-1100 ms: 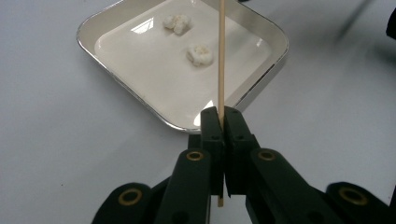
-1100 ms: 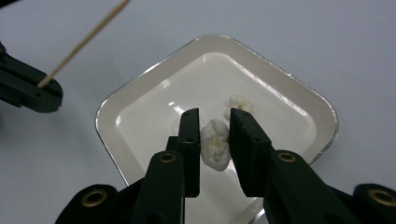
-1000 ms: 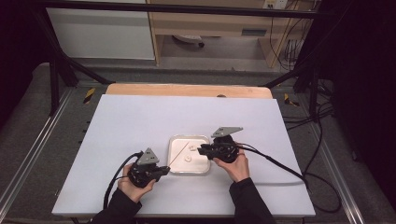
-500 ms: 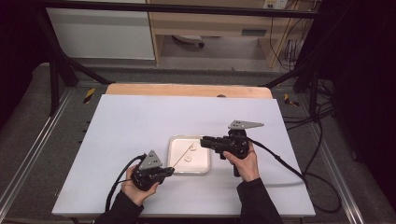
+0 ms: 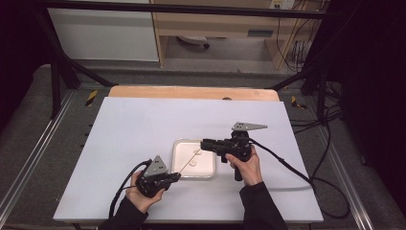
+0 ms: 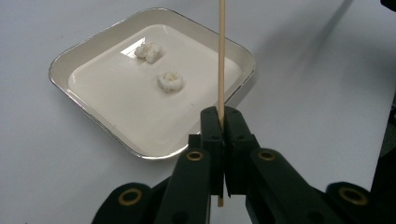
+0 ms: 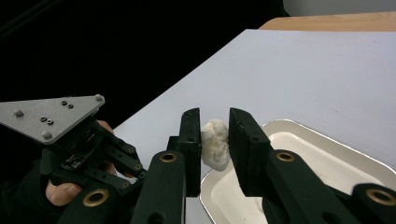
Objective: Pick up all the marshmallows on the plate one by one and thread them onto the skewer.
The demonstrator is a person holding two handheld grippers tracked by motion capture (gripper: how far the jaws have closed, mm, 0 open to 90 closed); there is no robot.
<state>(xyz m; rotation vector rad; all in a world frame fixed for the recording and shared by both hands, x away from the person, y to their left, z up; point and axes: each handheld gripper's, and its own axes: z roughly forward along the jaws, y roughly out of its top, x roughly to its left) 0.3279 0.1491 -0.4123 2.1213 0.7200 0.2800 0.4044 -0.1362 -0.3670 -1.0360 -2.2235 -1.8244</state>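
Both grippers, left gripper [image 5: 176,177] & right gripper [image 5: 206,143], are showing matte black bodies w/ brass-ringed pivot holes along the jaw arms. Each is wearing a grey three-cornered plate w/ small screws on top. Black cables are trailing from both. Person is wearing dark sleeves [image 5: 258,203] down to the wrists.

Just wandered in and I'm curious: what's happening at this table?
A person works two hand-held grippers over a white tray on a table. The left gripper is shut on a thin wooden skewer that points out over the tray. The right gripper holds a piece of popcorn above the tray. Two more popcorn pieces lie in the tray.
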